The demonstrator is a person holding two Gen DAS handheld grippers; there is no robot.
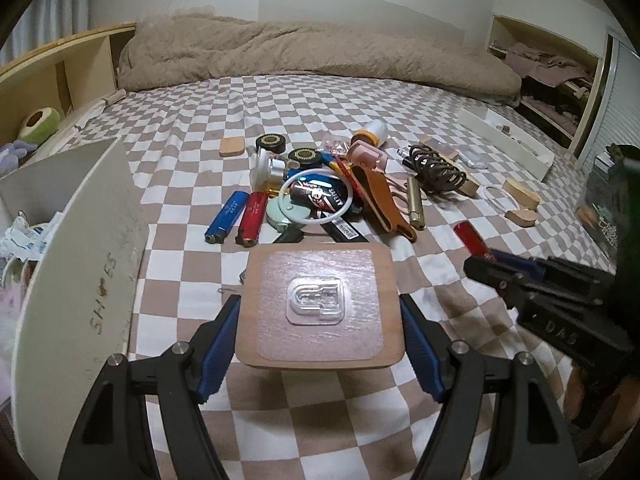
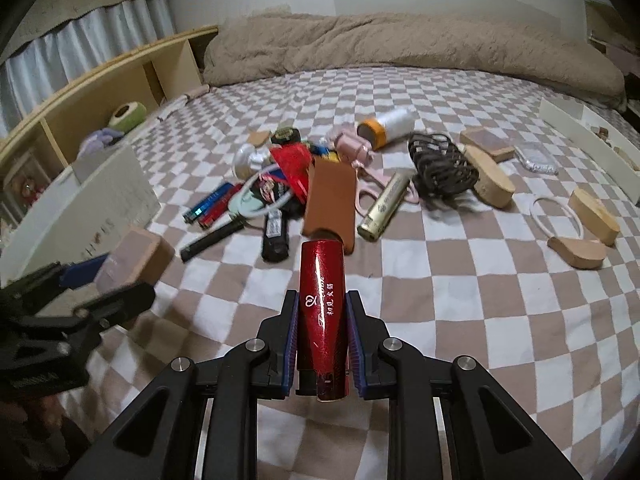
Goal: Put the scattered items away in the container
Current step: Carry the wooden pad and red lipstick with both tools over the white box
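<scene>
While my left fingers clamp the stiff, light square wooden block by its edges beside the white box, my right fingers pinch the slick glossy red lighter mid-body.

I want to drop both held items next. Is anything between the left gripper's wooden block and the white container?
Nothing visible does. The wooden block sits clamped in the left gripper above bare checkered bedding, and the white container stands just to its left with no clutter between.

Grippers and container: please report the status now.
Left gripper shut on wooden block. Right gripper shut on red lighter. White container left, path clear.
</scene>
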